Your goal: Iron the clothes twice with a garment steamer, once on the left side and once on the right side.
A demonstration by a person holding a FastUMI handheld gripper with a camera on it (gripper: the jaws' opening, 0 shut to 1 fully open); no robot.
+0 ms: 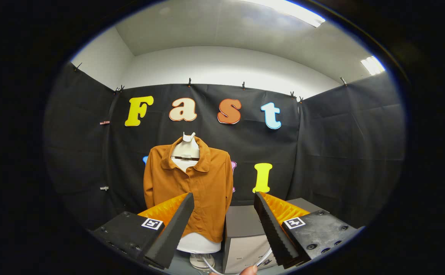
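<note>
A brown button-up shirt [190, 182] hangs on a white mannequin torso [185, 151] against the back wall, beyond my left finger. My gripper [224, 199] stands open, with nothing between its fingers. The left fingertip [187, 202] overlaps the shirt's lower hem in the view but is well short of it. A grey box-like unit [242, 233] stands just right of the mannequin, between and beyond the fingers. A thin white cable [262, 259] runs low by the right finger.
Black cloth walls close the booth on the left, back and right. The mannequin stands on a round white base [200, 261] on the floor. A fingertip of a person's hand [248, 270] shows at the very bottom, below the fingers.
</note>
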